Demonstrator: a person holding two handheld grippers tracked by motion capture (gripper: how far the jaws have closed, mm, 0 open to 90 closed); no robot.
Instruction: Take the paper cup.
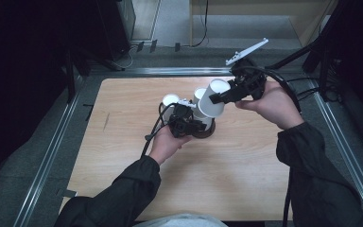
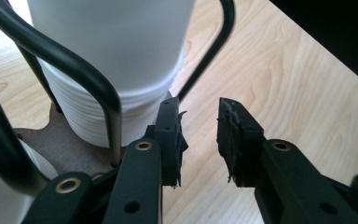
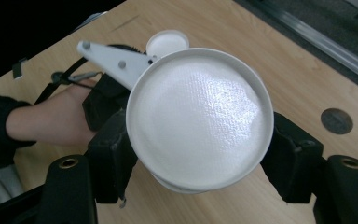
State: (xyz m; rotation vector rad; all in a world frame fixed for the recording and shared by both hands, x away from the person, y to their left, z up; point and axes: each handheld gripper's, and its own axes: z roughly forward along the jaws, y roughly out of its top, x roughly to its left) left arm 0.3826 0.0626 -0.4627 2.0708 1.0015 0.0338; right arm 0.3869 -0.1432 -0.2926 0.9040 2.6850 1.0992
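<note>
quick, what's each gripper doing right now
left gripper: open, nothing between its jaws, beside the cup rack.
right gripper: shut on a white cup.

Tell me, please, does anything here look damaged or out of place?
Yes. In the left gripper view, the black pads on the left gripper look frayed, with ragged, torn edges. Nothing is spilled. The white paper cup lies tilted on its side in the right gripper, but it is gripped, not fallen.

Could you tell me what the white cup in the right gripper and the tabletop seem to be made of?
Cup: probably paper, matte white, with a faintly textured, slightly shiny base and rolled rim. Tabletop: light wood or wood-look laminate, smooth, with visible grain lines.
</note>
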